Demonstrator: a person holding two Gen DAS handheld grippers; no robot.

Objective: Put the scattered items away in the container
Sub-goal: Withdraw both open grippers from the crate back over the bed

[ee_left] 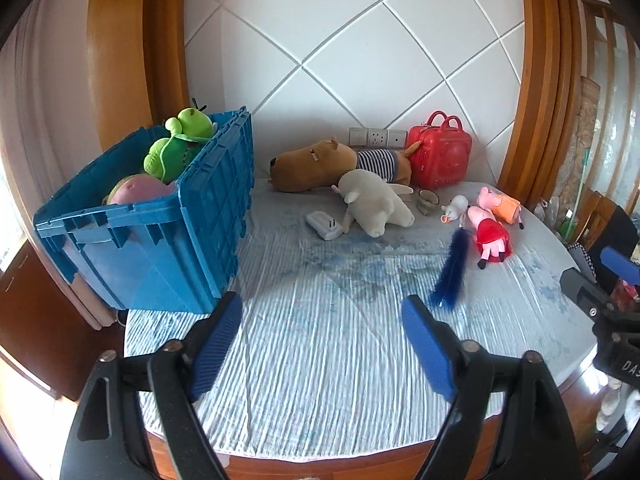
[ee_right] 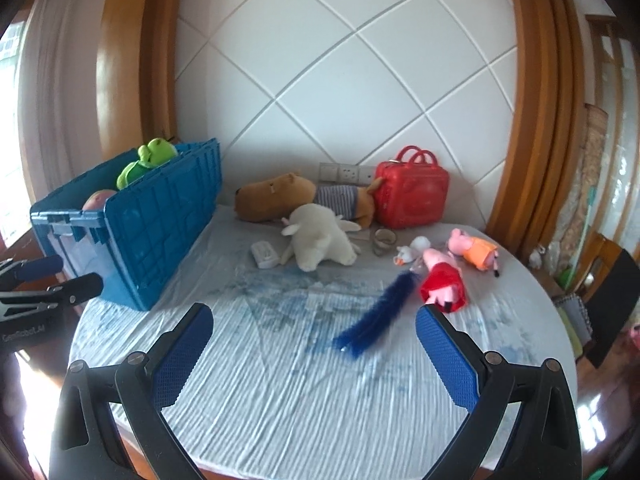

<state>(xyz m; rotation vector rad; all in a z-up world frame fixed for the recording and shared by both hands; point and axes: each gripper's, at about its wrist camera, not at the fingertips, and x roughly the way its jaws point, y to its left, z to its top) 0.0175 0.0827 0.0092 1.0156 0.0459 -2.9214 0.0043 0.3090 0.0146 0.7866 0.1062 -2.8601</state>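
Crate (ee_left: 160,240) blue, ribbed, at table's (ee_left: 320,360) left; green plush (ee_left: 176,148) and something pink, maybe plush, inside. Both grippers (ee_left: 320,320) (ee_right: 314,330) gape, empty. Blue duster (ee_right: 376,316) lies mid-table.

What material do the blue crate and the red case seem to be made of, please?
Blue crate: probably rigid moulded plastic, semi-gloss; the walls show ribs and a grid.
Red case: probably hard plastic, glossy; light shines on its smooth shell and loop handles.
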